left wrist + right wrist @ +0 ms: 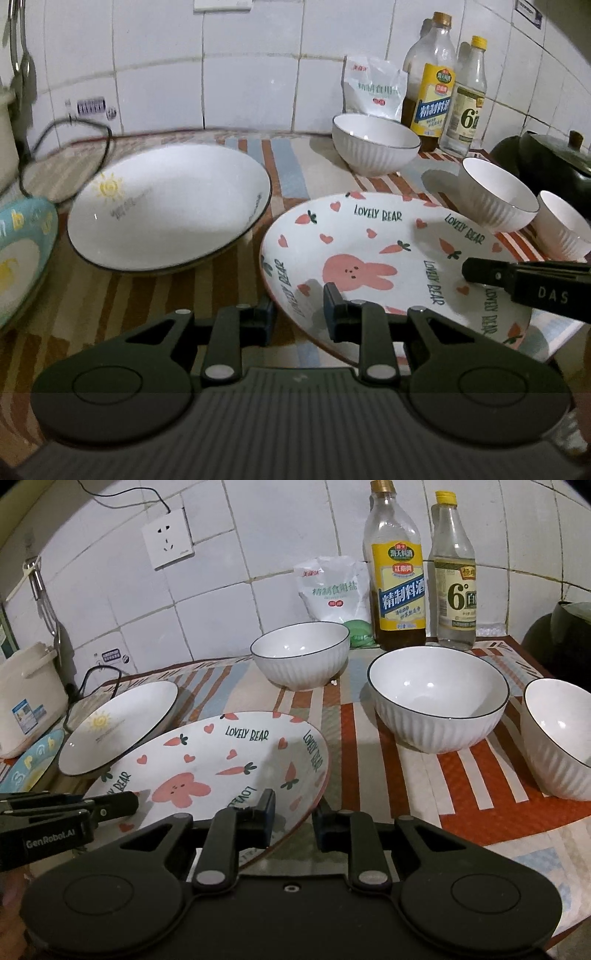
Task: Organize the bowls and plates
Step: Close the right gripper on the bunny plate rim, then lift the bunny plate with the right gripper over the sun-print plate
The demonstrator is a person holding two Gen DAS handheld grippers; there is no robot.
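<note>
Fingers (334,310) of both grippers pinch opposite rims of the round white rabbit-printed ceramic plate (369,251), nearly closed; left nearest the sun-printed plate (166,206).

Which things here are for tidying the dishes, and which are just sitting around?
For the job:
- bunny plate, held at its rim by both tongs, left and right
- sun plate
- blue plate
- three white ribbed bowls

Just sitting around:
- cooking wine bottle
- vinegar bottle
- salt bag
- wall socket
- black cable
</note>
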